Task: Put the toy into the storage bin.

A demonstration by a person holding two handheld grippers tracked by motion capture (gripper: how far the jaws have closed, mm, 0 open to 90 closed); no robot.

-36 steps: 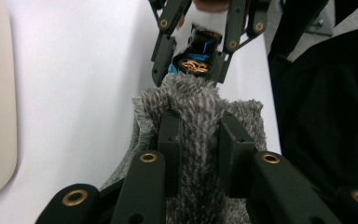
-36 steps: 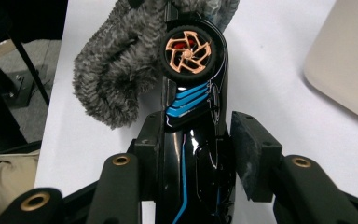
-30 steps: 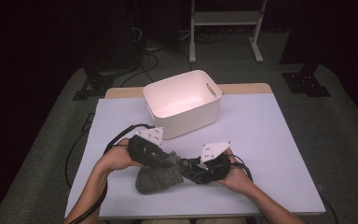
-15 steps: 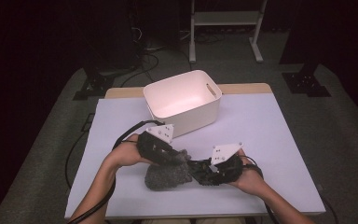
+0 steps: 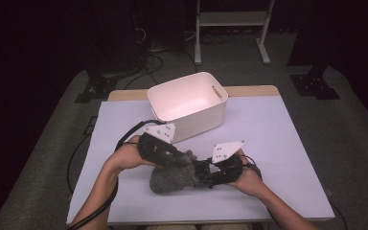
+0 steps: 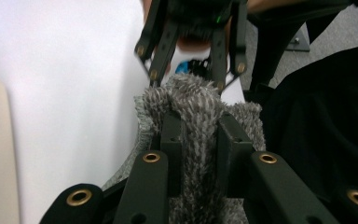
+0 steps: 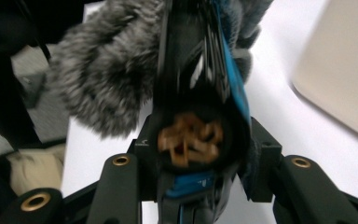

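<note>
- Left gripper [image 5: 184,165]: black body, a grey three-cornered plate on top with small dark screw dots, a black cable looping off from it.
- Right gripper [image 5: 206,175]: black too, with the same kind of grey plate.
- Jaws: flat black bars with brass-coloured rivets at the pivots and blocky black pads at the tips.
- Forearms bare, no sleeves in sight.

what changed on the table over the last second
Both hands slid a little to the right along the near edge, carrying the grey fuzzy cover with them. The left claw kept its pinch on the fuzzy fabric, and the right claw kept its hold on the black and blue object inside the cover. The white bin and the table stayed as they were.
</note>
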